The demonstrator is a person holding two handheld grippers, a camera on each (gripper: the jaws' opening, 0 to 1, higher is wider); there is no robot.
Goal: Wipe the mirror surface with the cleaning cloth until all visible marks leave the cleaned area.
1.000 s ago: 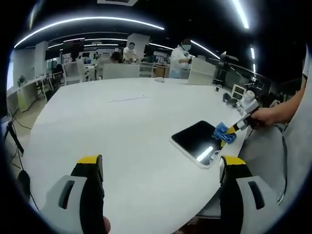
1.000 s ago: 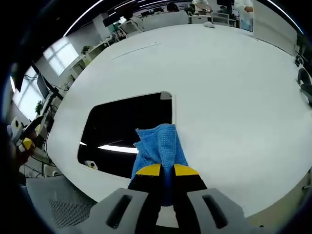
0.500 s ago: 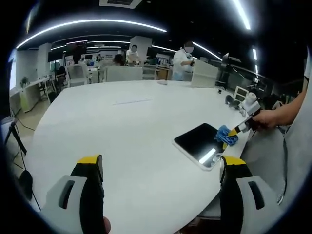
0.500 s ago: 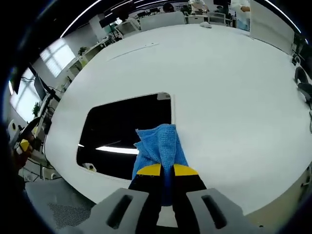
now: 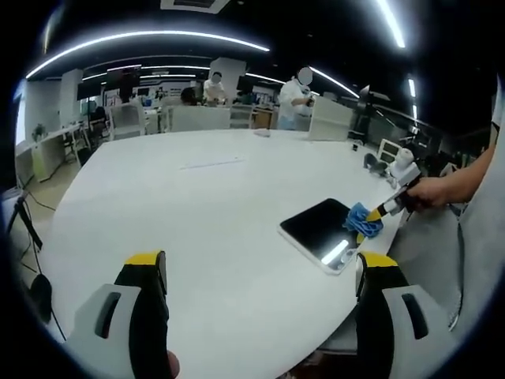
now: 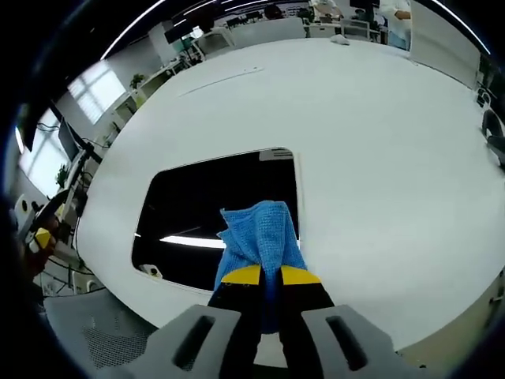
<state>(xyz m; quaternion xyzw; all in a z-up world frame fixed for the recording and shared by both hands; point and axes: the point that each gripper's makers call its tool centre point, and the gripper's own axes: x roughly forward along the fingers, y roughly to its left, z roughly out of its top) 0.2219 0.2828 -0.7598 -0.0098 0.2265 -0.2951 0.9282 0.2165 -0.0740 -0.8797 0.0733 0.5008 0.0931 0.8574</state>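
A dark rectangular mirror (image 6: 205, 205) lies flat near the edge of the big white table (image 6: 371, 134); it reflects a ceiling light strip. My right gripper (image 6: 264, 276) is shut on a blue cleaning cloth (image 6: 256, 233), whose bunched end rests on the mirror's near right part. In the left gripper view the mirror (image 5: 319, 229) lies at the right, with the blue cloth (image 5: 361, 219) on its far corner, held by the right gripper (image 5: 379, 211) in a person's hand. My left gripper (image 5: 260, 272) hovers open over bare table, well left of the mirror.
Chairs, desks and several people stand beyond the table's far edge (image 5: 237, 118). A small white object (image 6: 339, 39) lies far across the table. Another chair (image 6: 493, 130) sits at the table's right rim. The person's grey sleeve (image 5: 481, 237) is at the right.
The cloth has slid a little across the mirror in the right gripper's hold: the mirror's right edge now lies further right of the cloth. The left gripper stays still and open.
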